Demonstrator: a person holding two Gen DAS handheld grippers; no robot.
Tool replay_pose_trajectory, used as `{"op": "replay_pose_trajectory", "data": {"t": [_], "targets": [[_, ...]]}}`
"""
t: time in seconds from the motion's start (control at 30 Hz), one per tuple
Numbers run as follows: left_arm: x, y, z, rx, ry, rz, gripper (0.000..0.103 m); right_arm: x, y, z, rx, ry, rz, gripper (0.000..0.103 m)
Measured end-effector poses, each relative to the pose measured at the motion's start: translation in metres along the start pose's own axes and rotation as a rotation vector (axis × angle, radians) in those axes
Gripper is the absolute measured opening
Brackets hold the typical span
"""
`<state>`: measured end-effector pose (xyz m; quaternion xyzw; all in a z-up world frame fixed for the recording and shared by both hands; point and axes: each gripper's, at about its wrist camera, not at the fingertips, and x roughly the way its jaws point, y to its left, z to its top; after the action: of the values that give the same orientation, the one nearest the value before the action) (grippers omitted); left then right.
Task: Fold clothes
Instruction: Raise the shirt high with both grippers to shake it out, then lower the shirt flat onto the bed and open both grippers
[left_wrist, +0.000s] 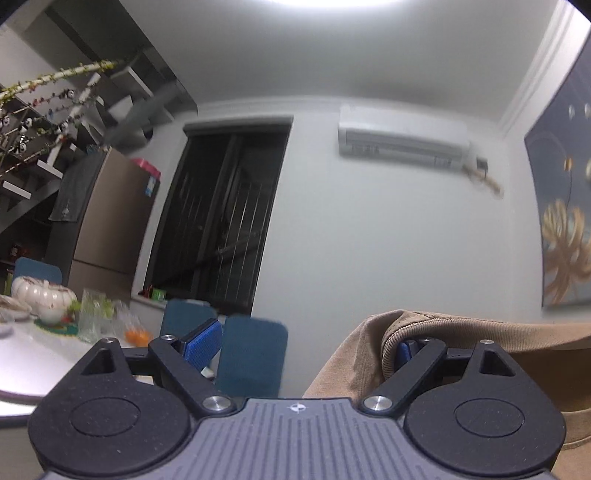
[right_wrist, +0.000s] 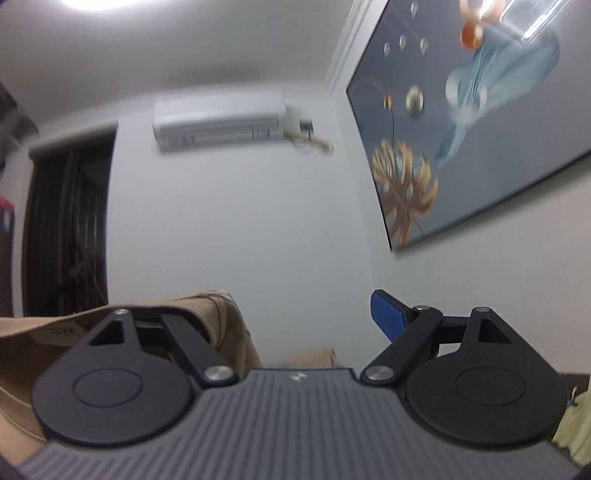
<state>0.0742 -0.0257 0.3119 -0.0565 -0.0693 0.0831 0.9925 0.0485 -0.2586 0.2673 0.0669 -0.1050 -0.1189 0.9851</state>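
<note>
Closest to our left wrist lens, our left gripper (left_wrist: 306, 349) stood spread, tan garment (left_wrist: 461, 332) draped over one finger, nothing pinched. From the right wrist, our right gripper (right_wrist: 295, 325) gaped likewise, cloth hooked on one finger. Both pointed at walls; we judged folding barely begun.

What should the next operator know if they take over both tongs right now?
Left tongs: open, tan garment draped over its right finger, ribbed edge there; nothing pinched.
Right tongs: open, same garment hung over its left finger.
Both cameras point up at the wall and air conditioner, so the garment is lifted and spans between the two tongs.
Done: no fold visible.
Left: probably lower it flat, then fold. Table lies to the left.
</note>
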Motion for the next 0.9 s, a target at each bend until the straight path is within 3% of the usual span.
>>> {"op": "replay_pose_trajectory", "data": {"t": [0.17, 0.33, 0.53, 0.6, 0.73, 0.83, 0.9], "targets": [[0.137, -0.004, -0.104, 0.008, 0.145, 0.008, 0.092, 0.102, -0.005, -0.103, -0.032, 0.139, -0.030, 0.085], [0.257, -0.021, -0.250, 0.010, 0.290, 0.035, 0.092, 0.206, -0.004, -0.232, -0.090, 0.257, -0.045, 0.084], [0.367, -0.039, -0.433, 0.139, 0.463, 0.057, 0.091, 0.305, -0.010, -0.391, -0.099, 0.464, -0.057, 0.083], [0.391, -0.038, -0.480, 0.142, 0.525, 0.055, 0.091, 0.332, -0.011, -0.440, -0.105, 0.539, -0.065, 0.083], [0.425, -0.034, -0.549, 0.168, 0.678, 0.031, 0.090, 0.365, -0.011, -0.502, -0.170, 0.679, -0.063, 0.083], [0.437, -0.034, -0.562, 0.238, 0.781, -0.025, 0.091, 0.381, -0.007, -0.525, -0.181, 0.858, 0.036, 0.083], [0.445, -0.043, -0.558, 0.342, 0.871, -0.085, 0.091, 0.392, -0.003, -0.539, -0.190, 0.973, 0.106, 0.083]]}}
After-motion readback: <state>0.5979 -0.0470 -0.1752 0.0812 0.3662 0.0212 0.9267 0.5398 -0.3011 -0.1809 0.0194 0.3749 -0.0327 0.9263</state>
